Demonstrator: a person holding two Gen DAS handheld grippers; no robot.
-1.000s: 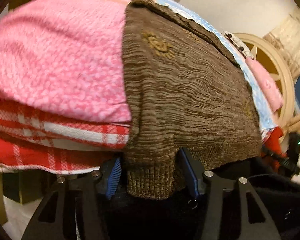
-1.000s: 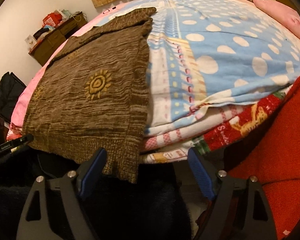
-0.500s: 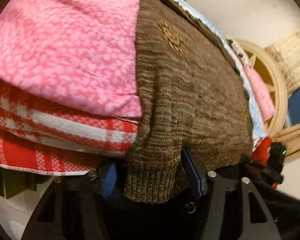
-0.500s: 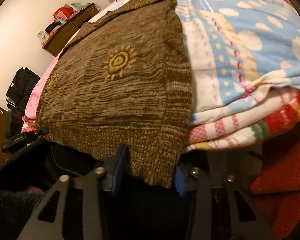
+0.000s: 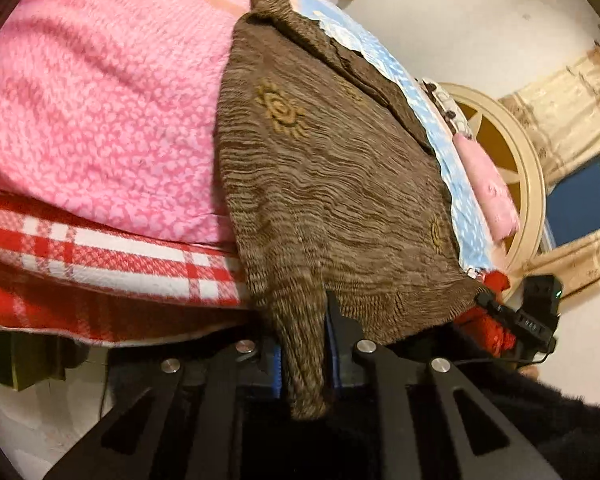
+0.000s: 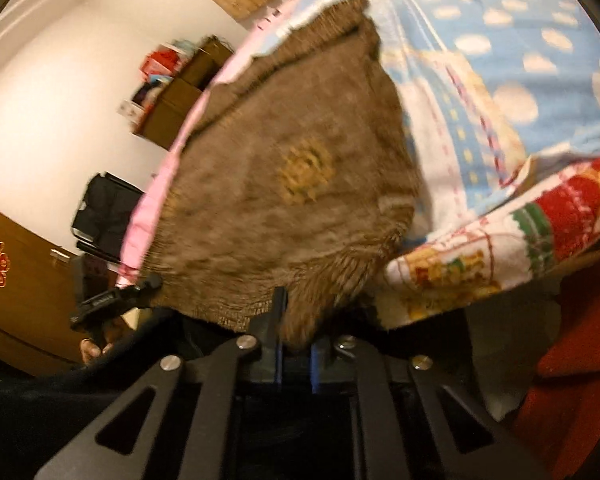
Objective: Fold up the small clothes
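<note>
Bedding fills both views: a pink blanket (image 5: pixel 100 112) on one side, a blue spotted blanket (image 6: pixel 512 64) on the other, piled on a bed, with a pale wall and a wooden cabinet (image 6: pixel 180 96) off in the background. Spread across the top lies the brown sweater (image 5: pixel 332 176), sun motif up, its ribbed hem hanging over the near edge of the bed and its collar end far away.

Left tool (image 5: pixel 303 354) is nearly closed, fingers pinching one hem corner of the sweater, a fold of knit drooping down between them. Right tool (image 6: pixel 295 350) is likewise clamped tight on the other hem corner; that view is blurred, but the knit clearly passes between the blue pads (image 6: pixel 277 354).

So both tools have the hem, one corner each, side by side, neither nearer than the other. The sweater's long axis runs straight away from them, hem to collar. That's the relation that matters: a fold would likely mean carrying the hem forward along that axis, up and over toward the collar, both corners travelling together so the edge lands square. An uneven lift would skew the knit or drag it off the blankets.
</note>
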